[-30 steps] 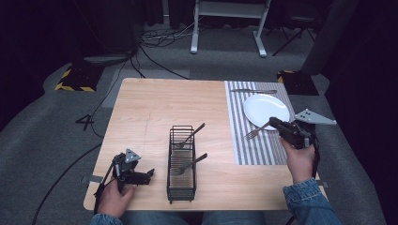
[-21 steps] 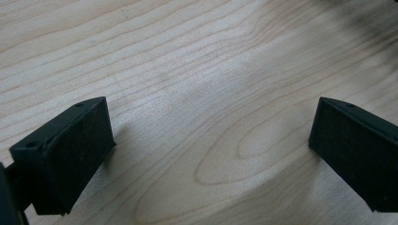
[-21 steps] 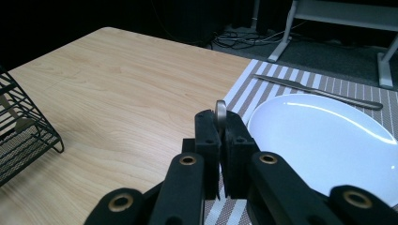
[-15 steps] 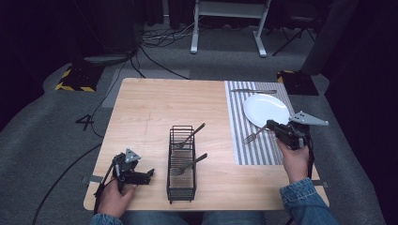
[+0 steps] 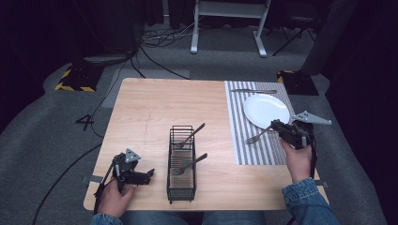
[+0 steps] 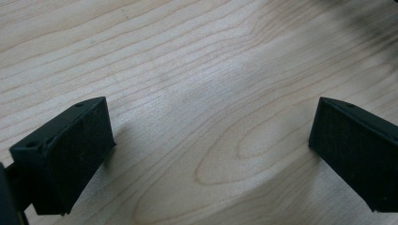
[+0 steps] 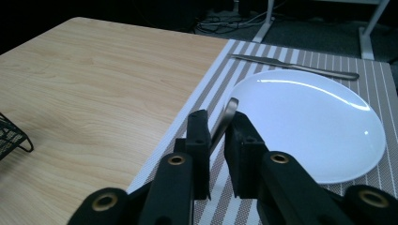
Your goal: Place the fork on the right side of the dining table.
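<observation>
Since the earlier frame, a fork (image 5: 259, 135) is being carried by the clenched right hand-held gripper (image 5: 280, 130) toward the plate (image 5: 265, 108) at the worktop's right edge. The left hand-held gripper (image 5: 146, 175) is being rested, released, near the front-left corner. Gripped only by its handle end, the fork is judged likely to pivot and slip.

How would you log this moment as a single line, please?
right tool: shut on fork, above striped mat beside plate | left tool: open, empty, over table | rack: two forks
</observation>
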